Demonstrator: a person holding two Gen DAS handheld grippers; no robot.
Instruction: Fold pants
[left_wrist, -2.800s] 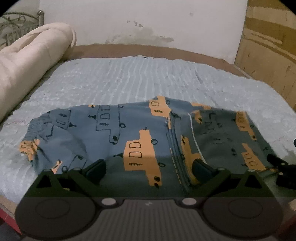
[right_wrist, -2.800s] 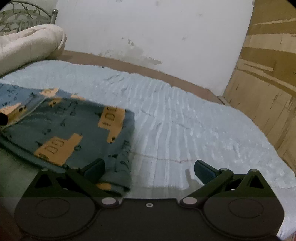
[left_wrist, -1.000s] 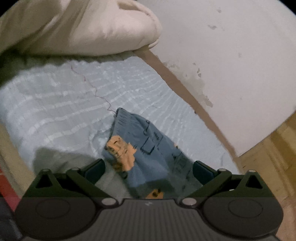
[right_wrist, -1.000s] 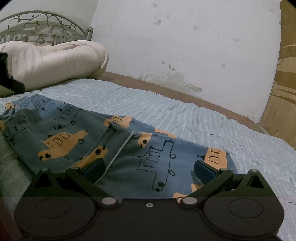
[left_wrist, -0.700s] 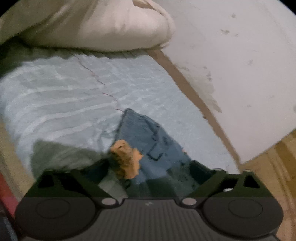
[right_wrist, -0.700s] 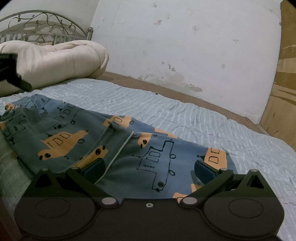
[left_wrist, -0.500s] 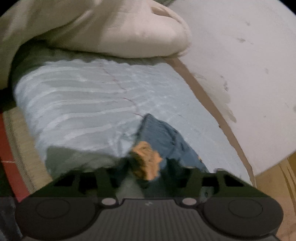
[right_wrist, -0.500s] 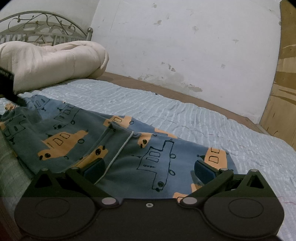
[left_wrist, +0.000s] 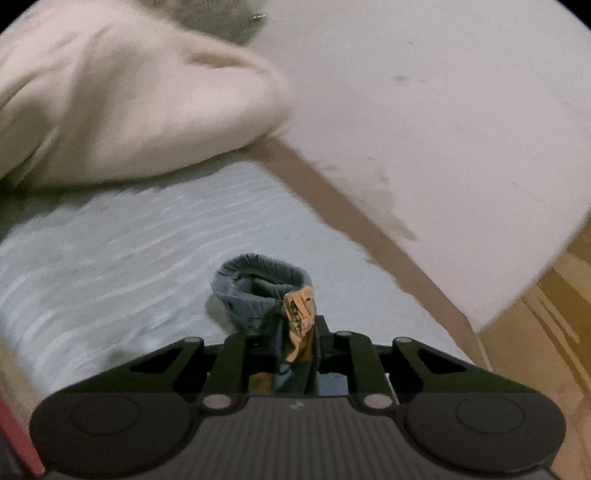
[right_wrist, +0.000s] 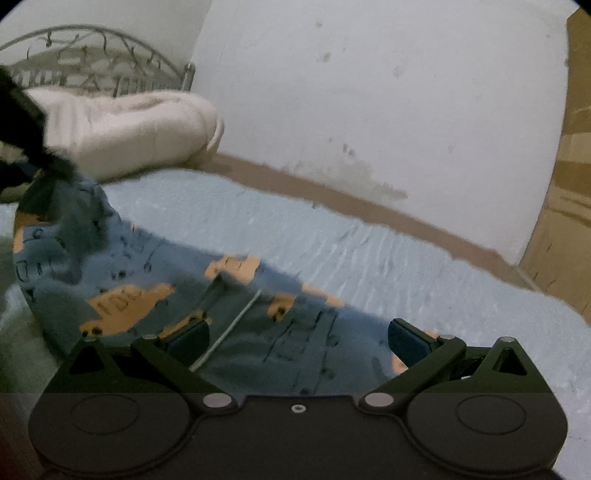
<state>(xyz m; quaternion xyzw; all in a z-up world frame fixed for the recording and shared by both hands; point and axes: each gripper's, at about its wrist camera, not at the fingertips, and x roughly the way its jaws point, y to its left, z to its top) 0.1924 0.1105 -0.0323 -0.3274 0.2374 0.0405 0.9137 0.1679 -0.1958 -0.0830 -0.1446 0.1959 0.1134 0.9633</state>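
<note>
Blue pants (right_wrist: 258, 325) with orange truck prints lie across the light blue bed. My left gripper (left_wrist: 291, 339) is shut on a leg cuff of the pants (left_wrist: 266, 291), bunched and raised off the bed; it also shows in the right wrist view (right_wrist: 40, 155) at the far left, pulling that cuff upward. My right gripper (right_wrist: 299, 336) is open, low over the other end of the pants, with cloth between its fingers.
A rolled cream duvet (left_wrist: 122, 92) lies at the head of the bed beside a metal headboard (right_wrist: 92, 62). A white stained wall (right_wrist: 369, 92) and brown bed rail (left_wrist: 362, 229) run behind. Wooden panelling (right_wrist: 569, 166) stands at the right.
My left gripper has closed on the leg cuff and lifted it off the bed. The right gripper has shifted slightly and stays open over the pants.
</note>
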